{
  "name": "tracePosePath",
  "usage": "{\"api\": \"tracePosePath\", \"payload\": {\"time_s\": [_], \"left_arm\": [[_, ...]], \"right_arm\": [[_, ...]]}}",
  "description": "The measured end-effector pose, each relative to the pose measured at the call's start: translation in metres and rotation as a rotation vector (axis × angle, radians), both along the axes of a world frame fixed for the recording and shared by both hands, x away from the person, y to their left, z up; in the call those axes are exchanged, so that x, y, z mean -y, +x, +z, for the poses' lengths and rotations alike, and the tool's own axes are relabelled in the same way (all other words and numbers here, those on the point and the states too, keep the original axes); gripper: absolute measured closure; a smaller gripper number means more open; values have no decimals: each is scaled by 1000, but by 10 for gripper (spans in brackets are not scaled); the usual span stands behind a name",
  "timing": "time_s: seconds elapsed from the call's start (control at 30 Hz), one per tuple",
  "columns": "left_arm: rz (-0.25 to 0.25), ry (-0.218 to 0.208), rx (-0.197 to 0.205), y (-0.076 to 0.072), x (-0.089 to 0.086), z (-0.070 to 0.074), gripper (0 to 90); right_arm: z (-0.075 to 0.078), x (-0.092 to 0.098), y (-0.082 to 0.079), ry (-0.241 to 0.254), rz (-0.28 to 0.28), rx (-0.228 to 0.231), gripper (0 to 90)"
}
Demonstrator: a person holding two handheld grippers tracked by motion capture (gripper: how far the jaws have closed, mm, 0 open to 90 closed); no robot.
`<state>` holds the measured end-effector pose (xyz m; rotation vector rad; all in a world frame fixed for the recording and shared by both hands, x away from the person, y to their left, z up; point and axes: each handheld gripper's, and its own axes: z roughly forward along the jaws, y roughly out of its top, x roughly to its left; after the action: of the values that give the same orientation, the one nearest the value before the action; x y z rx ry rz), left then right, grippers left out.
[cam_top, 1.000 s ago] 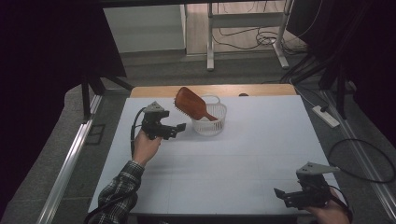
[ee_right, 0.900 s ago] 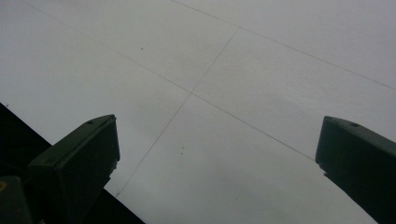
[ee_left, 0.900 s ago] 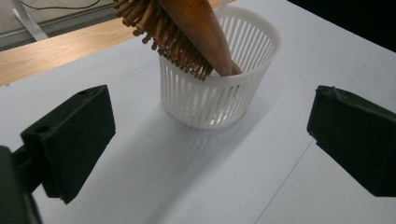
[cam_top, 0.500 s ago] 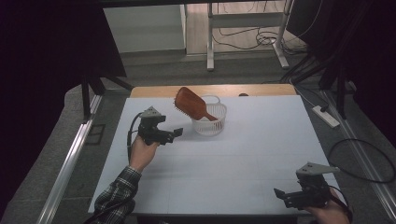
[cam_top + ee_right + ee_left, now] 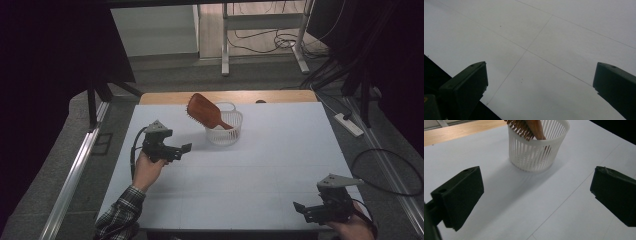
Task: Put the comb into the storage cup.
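1. Hairbrush (image 5: 206, 111) sits handle-down in the white slotted basket (image 5: 224, 131) at the far centre of the table (image 5: 280, 165); head sticks up and leans out over the left rim, so the basket wall is what props it
2. Our left gripper (image 5: 181, 150) hovers just left of the basket, near but apart, jaws spread wide and empty. In the left gripper view the basket (image 5: 537, 150) and brush (image 5: 529, 128) sit straight ahead between the jaws
3. We read that as a placement done: brush is parked in the basket, nothing clamped
4. Our right gripper (image 5: 304, 211) sits low at the near right corner, well apart from the basket, jaws wide and empty, looking at bare table (image 5: 554, 37). Parked there to keep clear of the left hand (image 5: 146, 170)
5. Risk: the overhanging head makes the light basket tippy, so we avoid nudging it
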<state>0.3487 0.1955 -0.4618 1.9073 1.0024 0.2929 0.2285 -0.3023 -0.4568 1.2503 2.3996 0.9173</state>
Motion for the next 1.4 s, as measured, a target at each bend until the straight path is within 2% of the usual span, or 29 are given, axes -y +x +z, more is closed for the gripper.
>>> {"api": "tracePosePath", "payload": {"time_s": [0.17, 0.63, 0.87, 1.4], "left_arm": [[7, 2, -5, -7, -3, -1, 0], [24, 35, 20, -28, -9, 1, 0], [22, 25, 6, -37, -13, 2, 0], [20, 42, 8, -59, -18, -1, 0]], "right_arm": [[0, 0, 0, -1, 1, -1, 0], [0, 0, 0, -2, 3, 1, 0], [0, -1, 0, -4, 3, 2, 0], [0, -1, -1, -8, 1, 3, 0]]}}
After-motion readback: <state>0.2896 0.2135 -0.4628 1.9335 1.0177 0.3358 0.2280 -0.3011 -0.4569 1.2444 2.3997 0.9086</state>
